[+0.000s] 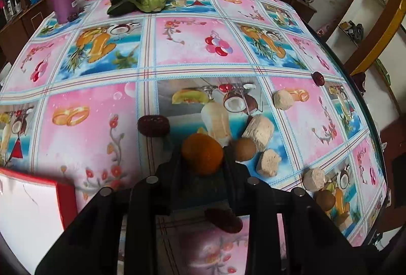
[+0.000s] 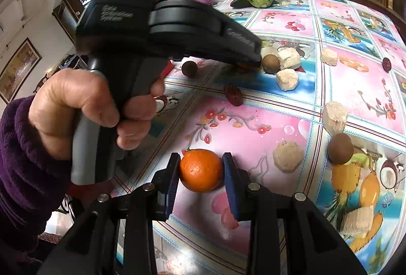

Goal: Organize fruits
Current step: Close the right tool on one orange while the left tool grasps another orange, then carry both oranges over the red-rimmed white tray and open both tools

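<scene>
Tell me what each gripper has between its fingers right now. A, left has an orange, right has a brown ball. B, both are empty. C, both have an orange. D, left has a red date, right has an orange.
C: the left gripper sits around one orange, and the right gripper grips another orange above the pink tablecloth.

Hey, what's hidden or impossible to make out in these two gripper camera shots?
- Left wrist view: underside of the round orange fruit, behind the left gripper.
- Left wrist view: red-edged white box, cut off by the frame edge.
- Right wrist view: table's left part, behind the hand.
- Right wrist view: gripper lettering, blurred.
</scene>
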`<control>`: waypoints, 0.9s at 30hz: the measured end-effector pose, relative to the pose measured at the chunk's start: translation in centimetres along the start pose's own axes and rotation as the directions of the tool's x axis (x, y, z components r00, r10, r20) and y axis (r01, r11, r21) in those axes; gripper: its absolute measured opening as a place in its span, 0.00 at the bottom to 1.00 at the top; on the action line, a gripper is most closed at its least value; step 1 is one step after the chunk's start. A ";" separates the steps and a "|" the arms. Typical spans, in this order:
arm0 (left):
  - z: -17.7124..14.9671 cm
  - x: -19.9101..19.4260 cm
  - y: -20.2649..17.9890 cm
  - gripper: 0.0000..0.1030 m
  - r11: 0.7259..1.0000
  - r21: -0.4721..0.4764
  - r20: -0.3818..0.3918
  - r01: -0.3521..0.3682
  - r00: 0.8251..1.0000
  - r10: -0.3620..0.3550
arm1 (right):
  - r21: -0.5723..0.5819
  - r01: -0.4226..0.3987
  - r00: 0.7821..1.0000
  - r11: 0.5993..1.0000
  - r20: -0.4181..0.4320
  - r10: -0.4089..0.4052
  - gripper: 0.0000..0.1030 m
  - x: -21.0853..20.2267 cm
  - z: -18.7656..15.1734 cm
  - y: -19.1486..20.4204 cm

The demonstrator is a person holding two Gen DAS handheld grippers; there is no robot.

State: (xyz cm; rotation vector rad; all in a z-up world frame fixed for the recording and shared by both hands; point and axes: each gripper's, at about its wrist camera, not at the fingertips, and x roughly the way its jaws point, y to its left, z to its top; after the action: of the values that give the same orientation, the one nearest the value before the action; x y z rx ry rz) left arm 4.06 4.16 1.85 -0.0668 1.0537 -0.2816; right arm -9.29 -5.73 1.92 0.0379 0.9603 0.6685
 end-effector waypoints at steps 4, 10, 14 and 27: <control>-1.3 -2.6 0.8 0.31 1.000 -0.018 0.043 0.002 0.999 -0.001 | 0.024 -0.013 1.000 1.000 -0.008 0.013 0.31 -0.2 0.1 -0.5; -4.7 -10.4 3.2 0.31 0.997 -0.067 0.181 -0.023 0.983 0.035 | -0.047 0.034 0.999 0.998 0.040 -0.033 0.31 -1.0 1.9 1.6; -8.8 -15.1 7.1 0.31 0.985 -0.158 0.228 -0.073 0.968 0.109 | -0.118 0.018 0.998 0.993 0.068 -0.010 0.31 -0.3 3.8 5.0; -18.8 -17.4 15.6 0.32 0.882 -0.357 0.108 -0.307 0.924 0.365 | -0.228 -0.145 0.989 0.963 -0.036 0.140 0.31 7.2 5.8 15.7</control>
State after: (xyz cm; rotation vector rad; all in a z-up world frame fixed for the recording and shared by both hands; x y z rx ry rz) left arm -17.15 25.21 4.34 -0.2074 0.9112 0.2220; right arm -10.02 12.25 4.97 -0.1052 0.8993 0.9117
